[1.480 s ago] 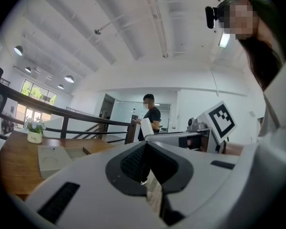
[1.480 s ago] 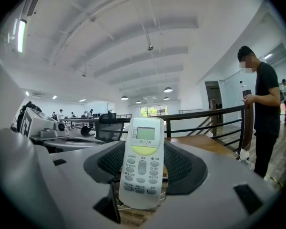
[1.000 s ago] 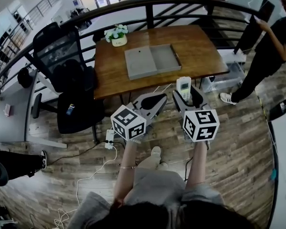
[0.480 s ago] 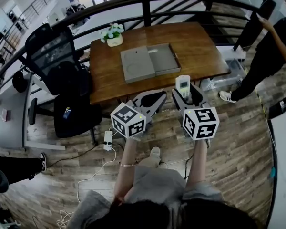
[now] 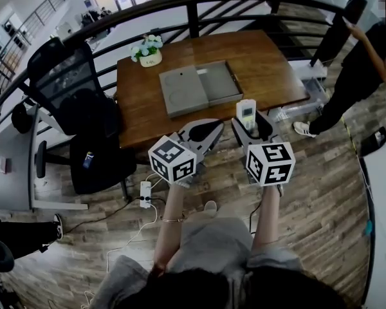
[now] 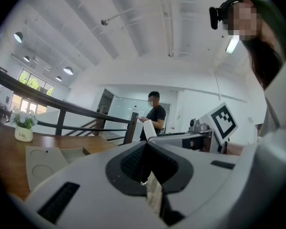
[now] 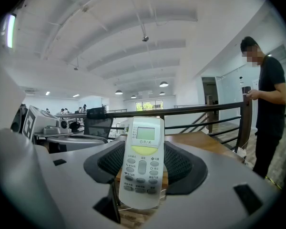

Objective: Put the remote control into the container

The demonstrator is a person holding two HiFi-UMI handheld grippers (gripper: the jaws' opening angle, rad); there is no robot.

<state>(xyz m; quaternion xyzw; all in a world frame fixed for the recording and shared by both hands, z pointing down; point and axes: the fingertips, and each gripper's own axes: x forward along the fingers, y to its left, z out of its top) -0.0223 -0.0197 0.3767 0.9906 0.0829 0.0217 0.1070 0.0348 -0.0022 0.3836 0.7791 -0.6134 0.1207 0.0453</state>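
Gripping the remote control (image 5: pixel 246 112) upright in the right gripper (image 5: pixel 252 126) just short of the tabletop's (image 5: pixel 270 69) near edge, the person (image 5: pixel 212 250) is readying it for the open container (image 5: pixel 180 92), left gripper (image 5: pixel 220 129) idling closed and empty.

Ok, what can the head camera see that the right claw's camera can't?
Only the head view shows the open grey container lying on the table and the flower pot at its far corner. Only the right gripper view shows the remote control's screen and buttons, plus the ceiling lights. Both show the right claw shut on the remote, the wooden table, the black railing and a person in black.
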